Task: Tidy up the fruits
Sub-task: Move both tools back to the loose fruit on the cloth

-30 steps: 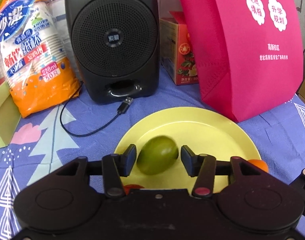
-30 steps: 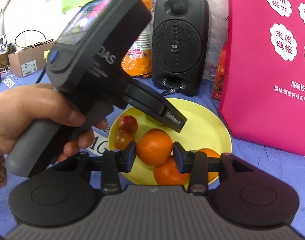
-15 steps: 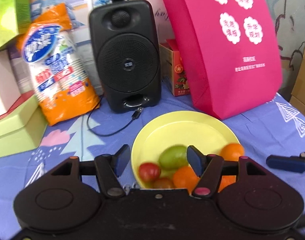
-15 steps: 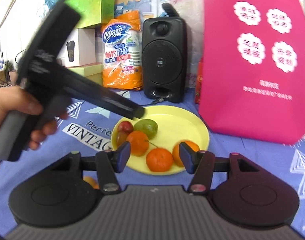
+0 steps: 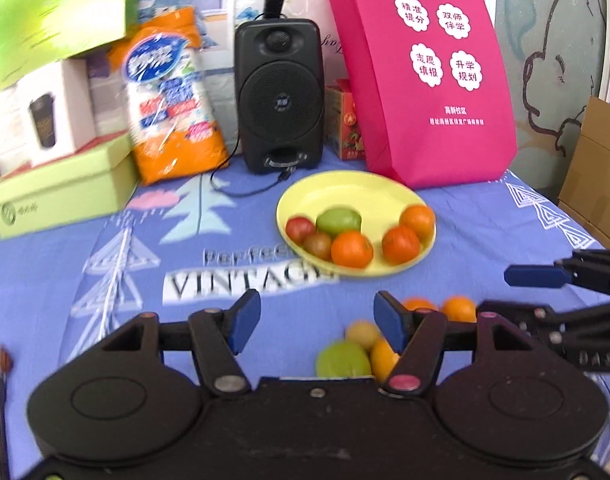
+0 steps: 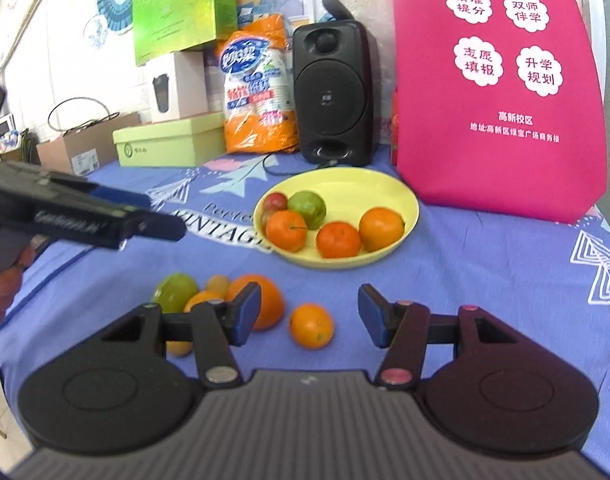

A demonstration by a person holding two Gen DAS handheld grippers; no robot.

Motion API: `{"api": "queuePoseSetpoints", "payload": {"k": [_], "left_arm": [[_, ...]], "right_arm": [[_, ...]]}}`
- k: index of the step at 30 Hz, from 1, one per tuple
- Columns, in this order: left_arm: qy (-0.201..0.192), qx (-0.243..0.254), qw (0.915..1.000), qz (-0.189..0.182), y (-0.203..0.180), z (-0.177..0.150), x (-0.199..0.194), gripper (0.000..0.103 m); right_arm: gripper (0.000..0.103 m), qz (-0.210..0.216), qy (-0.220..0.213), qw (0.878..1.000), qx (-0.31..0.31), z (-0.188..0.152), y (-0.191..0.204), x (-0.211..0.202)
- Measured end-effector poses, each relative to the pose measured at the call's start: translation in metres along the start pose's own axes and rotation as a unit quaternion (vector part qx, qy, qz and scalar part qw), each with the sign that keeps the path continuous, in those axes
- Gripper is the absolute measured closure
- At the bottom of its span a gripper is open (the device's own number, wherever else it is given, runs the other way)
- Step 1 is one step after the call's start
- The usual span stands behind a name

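A yellow plate (image 5: 369,190) (image 6: 401,196) on the blue cloth holds a green fruit (image 5: 339,221) (image 6: 308,209), three oranges and two small red fruits. My left gripper (image 5: 317,322) is open and empty, held back from the plate. My right gripper (image 6: 309,318) is open and empty above a loose orange (image 6: 311,326). More loose fruit lies on the cloth near me: a green fruit (image 6: 175,292) (image 5: 343,360), a large orange (image 6: 261,300) and smaller yellow ones.
A black speaker (image 5: 279,94) with a cable, a pink bag (image 5: 425,76), an orange pack of paper cups (image 5: 169,96) and green and white boxes (image 5: 61,196) stand behind the plate. A cardboard box (image 5: 597,172) is at the right.
Both grippers let go of their fruit, the left a green fruit and the right an orange, and pulled back from the plate. Both jaws opened wider. Loose fruit on the cloth came into view.
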State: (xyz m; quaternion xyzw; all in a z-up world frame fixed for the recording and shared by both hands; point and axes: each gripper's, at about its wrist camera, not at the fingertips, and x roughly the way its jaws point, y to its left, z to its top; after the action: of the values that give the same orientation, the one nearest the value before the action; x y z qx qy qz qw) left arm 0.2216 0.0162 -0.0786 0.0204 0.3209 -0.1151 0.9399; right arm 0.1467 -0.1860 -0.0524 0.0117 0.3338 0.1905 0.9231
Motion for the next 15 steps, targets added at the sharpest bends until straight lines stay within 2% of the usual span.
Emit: {"api": "queuePoseSetpoints", "payload": {"k": [7,10,12,15], "left_arm": [[0.006,-0.035,0.9992,0.017,0.005,-0.034,-0.012,0.043],[0.014,-0.042,0.9988,0.022,0.008,-0.042,-0.007,0.045],[0.022,-0.043,0.9985,0.025,0.009,-0.045,-0.002,0.053],[0.026,-0.046,0.9985,0.017,0.008,-0.047,0.003,0.053]], "right_arm": [[0.050,0.003,0.017,1.000,-0.012,-0.014,0.011,-0.001],[0.050,-0.005,0.024,0.999,-0.024,-0.017,0.015,0.001],[0.050,-0.006,0.026,0.999,-0.026,-0.018,0.016,0.003],[0.048,-0.006,0.028,0.999,-0.026,-0.019,0.017,0.005]]}}
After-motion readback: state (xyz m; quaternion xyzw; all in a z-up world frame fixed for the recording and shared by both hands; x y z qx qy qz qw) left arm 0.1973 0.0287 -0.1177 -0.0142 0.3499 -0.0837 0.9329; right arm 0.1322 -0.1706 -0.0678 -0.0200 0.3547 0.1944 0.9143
